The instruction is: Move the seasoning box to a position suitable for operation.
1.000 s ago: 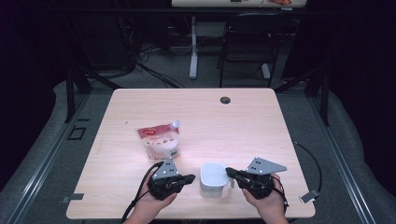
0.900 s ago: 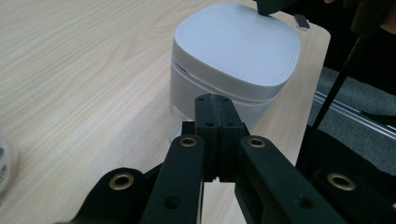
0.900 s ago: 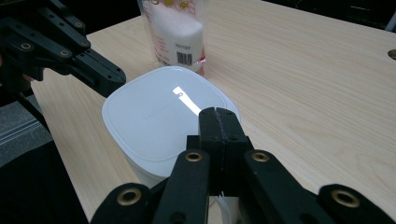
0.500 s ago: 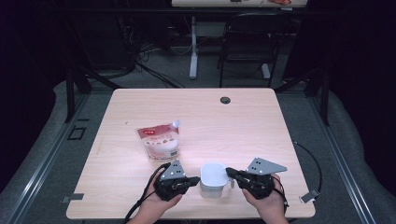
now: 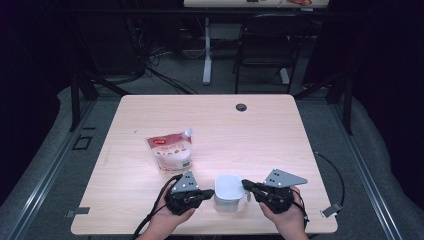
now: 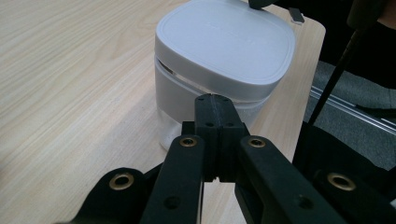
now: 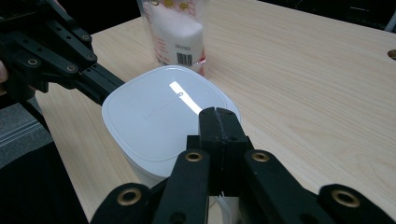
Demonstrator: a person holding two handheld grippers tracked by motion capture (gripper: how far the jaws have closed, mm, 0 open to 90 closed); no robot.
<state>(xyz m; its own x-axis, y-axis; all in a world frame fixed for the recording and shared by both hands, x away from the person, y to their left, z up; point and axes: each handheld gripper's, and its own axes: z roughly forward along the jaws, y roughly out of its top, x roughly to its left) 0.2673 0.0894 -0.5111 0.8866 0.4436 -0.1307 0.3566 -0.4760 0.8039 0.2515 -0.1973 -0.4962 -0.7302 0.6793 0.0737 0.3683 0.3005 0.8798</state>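
**Both grippers at the tub, jaws closed**

Near edge of bench (image 5: 310, 150): white lidded tub (image 5: 228, 192) sits between left gripper (image 5: 206, 194) and right gripper (image 5: 248, 188). Both pinched fully closed, holding nothing, tips at tub's sides. Lid on, contents can't tell. Farther back-left: pouch (image 5: 170, 151) lying flat, spout pointing away.

We hold our left gripper (image 5: 202, 194) at lower centre-left of the high view, jaws pressed together and pointing right. Our right gripper (image 5: 248, 186) sits at lower centre-right, jaws likewise closed, pointing left toward the other. Both hands enter from the bottom edge.
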